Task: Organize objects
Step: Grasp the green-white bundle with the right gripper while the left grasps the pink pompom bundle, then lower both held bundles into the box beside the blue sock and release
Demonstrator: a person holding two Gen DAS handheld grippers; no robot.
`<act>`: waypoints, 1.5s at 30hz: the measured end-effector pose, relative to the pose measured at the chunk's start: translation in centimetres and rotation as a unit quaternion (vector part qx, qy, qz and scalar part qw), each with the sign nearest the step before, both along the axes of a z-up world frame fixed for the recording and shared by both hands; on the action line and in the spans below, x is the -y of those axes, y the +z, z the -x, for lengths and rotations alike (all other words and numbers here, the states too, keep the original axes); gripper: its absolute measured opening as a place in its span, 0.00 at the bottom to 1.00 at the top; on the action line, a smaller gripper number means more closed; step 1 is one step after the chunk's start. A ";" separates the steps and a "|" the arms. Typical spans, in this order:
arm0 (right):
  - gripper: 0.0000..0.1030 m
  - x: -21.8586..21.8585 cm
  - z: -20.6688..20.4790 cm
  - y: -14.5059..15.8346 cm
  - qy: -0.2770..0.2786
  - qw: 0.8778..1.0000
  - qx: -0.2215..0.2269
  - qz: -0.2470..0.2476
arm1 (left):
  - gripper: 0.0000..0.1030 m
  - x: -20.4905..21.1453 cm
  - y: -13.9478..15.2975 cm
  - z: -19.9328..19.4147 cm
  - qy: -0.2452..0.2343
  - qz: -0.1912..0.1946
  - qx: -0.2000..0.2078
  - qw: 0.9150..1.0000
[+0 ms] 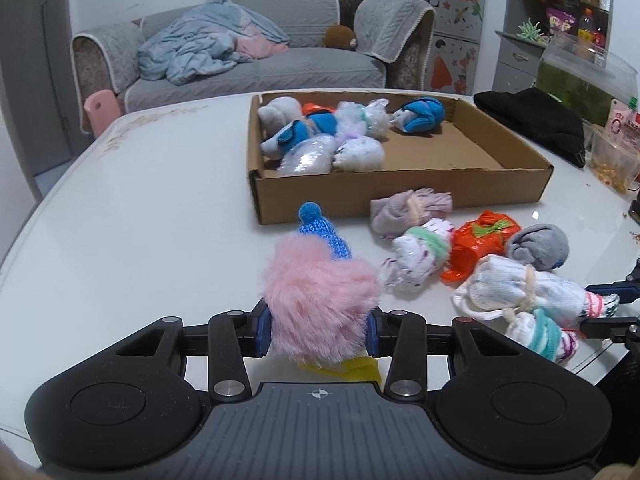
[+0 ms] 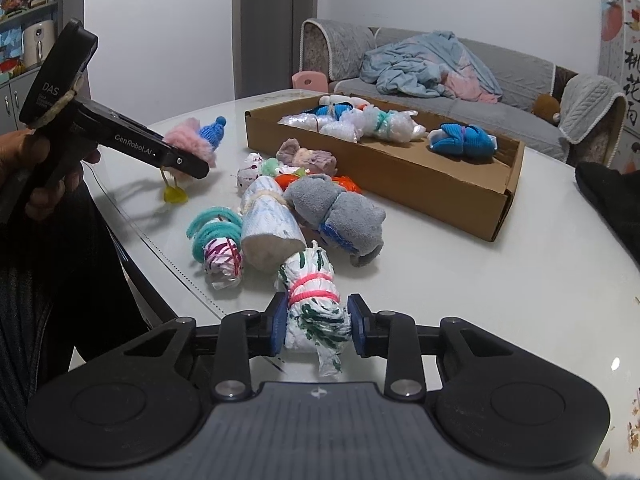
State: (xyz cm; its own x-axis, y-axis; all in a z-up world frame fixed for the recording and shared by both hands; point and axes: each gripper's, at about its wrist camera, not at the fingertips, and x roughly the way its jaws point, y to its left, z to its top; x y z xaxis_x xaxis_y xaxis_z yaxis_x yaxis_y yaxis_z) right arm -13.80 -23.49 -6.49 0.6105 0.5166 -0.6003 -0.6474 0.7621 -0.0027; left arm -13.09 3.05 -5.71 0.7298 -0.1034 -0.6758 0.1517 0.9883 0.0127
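So both grippers had something at this point. The left gripper had its fingers clamped on a fluffy pink toy with a little blue knit hat on top and a yellow bit hanging under it. From the right wrist view the toy looked lifted just off the white tabletop, with its shadow underneath.

The right gripper had its fingers squeezed in on a white bundle with green marks, tied with a pink band, near the front edge of the tabletop.

Loose stuff was piled between the two grippers and the cardboard box: a grey sock ball, a white roll tied with string, a bundle with teal loops, an orange wrapped piece, and a pale purple sock roll lying right against the box's front wall.

The box sat farther back on the tabletop, with a bunch of rolled bundles packed into its left end and a blue sock roll off by itself toward the right. A black cloth lay just beside the box on the right.
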 end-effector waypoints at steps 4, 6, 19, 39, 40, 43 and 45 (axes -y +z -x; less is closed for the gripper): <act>0.28 0.1 0.0 0.1 -0.001 1.000 0.001 0.001 | 0.47 -0.2 0.2 0.1 -0.003 0.003 0.003 1.000; 0.28 0.3 0.0 0.1 -0.003 1.000 0.001 -0.001 | 0.47 -0.3 0.3 0.1 -0.004 0.001 0.002 1.000; 0.28 3.4 -1.1 4.1 -0.028 0.999 0.019 -0.024 | 0.47 -0.5 4.8 -1.4 -0.021 -0.030 0.037 0.999; 0.28 2.5 -17.5 12.3 -0.034 0.997 0.064 -0.041 | 0.48 9.3 11.5 -17.0 -0.129 -0.040 0.036 0.990; 0.28 2.3 -18.0 12.0 -0.033 0.997 0.061 -0.036 | 0.48 9.7 10.8 -17.7 -0.132 -0.041 0.029 0.990; 0.28 1.7 -19.5 10.7 -0.031 0.998 0.042 -0.021 | 0.48 10.7 8.8 -19.6 -0.139 -0.043 0.006 0.989; 0.28 1.5 -20.6 9.7 -0.033 0.999 0.030 -0.011 | 0.48 11.1 7.4 -20.6 -0.144 -0.043 -0.005 0.989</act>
State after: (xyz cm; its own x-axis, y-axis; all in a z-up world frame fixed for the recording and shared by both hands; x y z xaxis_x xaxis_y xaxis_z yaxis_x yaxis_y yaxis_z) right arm 6.81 -24.98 3.21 0.6781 0.4870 -0.5505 -0.5948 0.8036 -0.0216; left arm 7.48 -8.05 1.71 0.6708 -0.2480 -0.6989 0.4280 0.8991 0.0918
